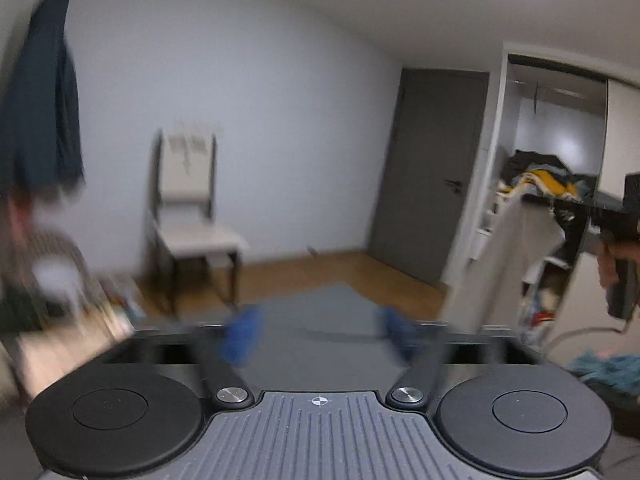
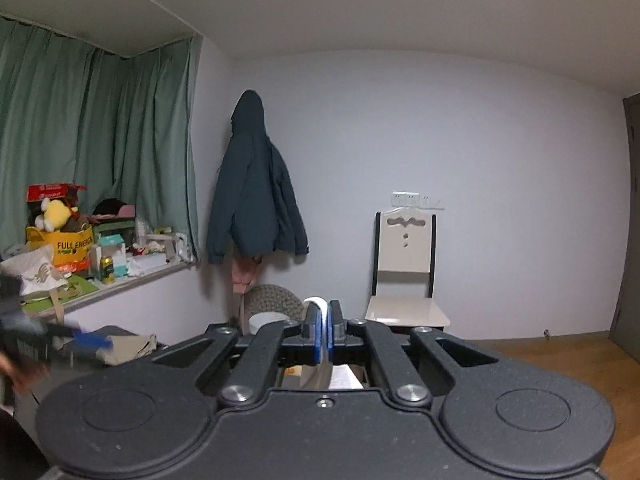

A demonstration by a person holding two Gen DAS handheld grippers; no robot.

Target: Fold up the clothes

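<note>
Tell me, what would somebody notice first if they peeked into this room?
Probably the big dark jacket hanging on the white wall, right beside the green curtains. Next, the right gripper, its blue-padded fingers shut on a pale cloth that hangs down from it in front of the open wardrobe. The left gripper is open and holds nothing, and a white chair stands alone against the wall.

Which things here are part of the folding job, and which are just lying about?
Job: right gripper shut on the pale garment; left gripper open; clothes pile in the wardrobe.

Lying about: hanging dark jacket, white chair, plush toy, green curtain.
</note>
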